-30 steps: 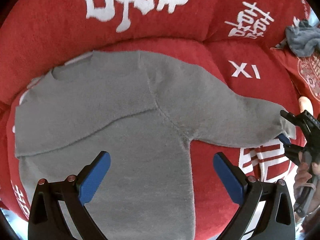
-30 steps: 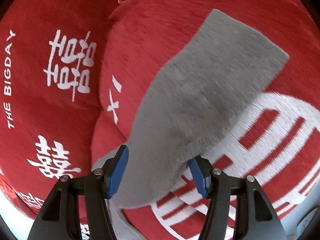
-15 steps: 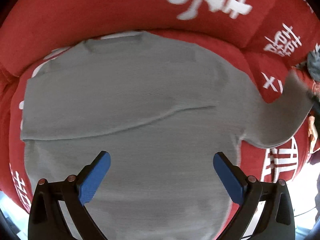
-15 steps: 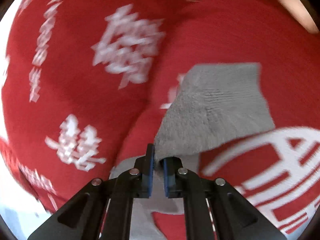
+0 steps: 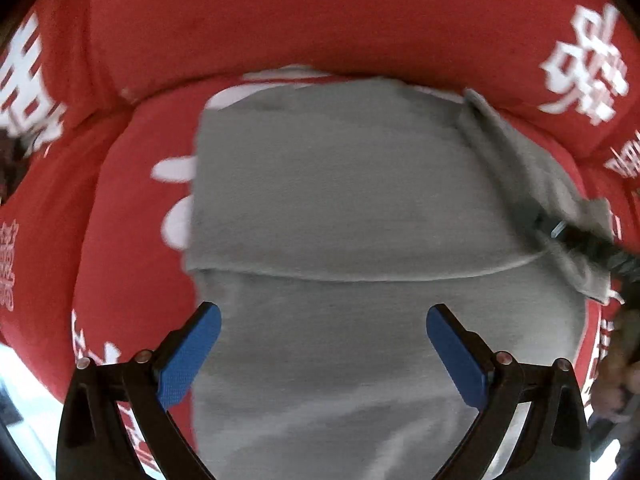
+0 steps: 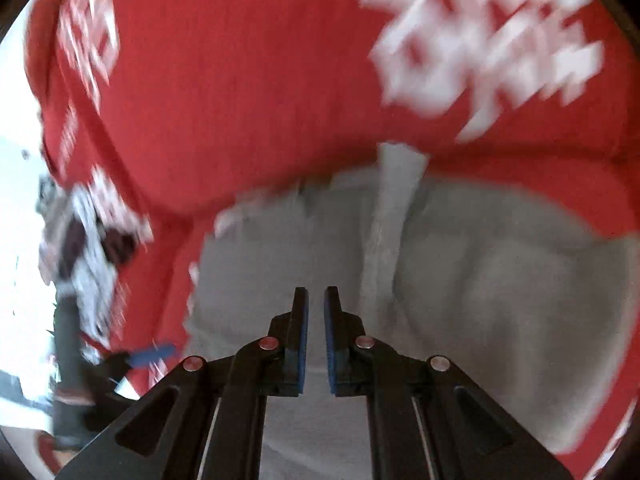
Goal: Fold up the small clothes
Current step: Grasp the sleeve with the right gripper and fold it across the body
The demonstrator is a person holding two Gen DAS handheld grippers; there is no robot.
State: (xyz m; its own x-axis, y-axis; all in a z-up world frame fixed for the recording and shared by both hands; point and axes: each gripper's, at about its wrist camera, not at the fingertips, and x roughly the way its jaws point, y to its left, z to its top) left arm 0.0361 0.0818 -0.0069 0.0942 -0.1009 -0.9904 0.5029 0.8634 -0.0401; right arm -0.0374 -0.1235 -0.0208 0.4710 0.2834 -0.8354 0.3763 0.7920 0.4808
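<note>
Clearly soft and light, the grey knit sweater (image 5: 360, 240) lies flat on the red cushion (image 5: 280, 20), its sleeve at three o'clock pinched in the right gripper (image 6: 316, 320), the left gripper (image 5: 324, 344) wide and empty; I'd grip hems or cuffs.

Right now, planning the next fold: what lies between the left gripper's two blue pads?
Only the grey sweater, lying flat beneath the open left gripper; nothing is pinched. The left wrist view shows it.
</note>
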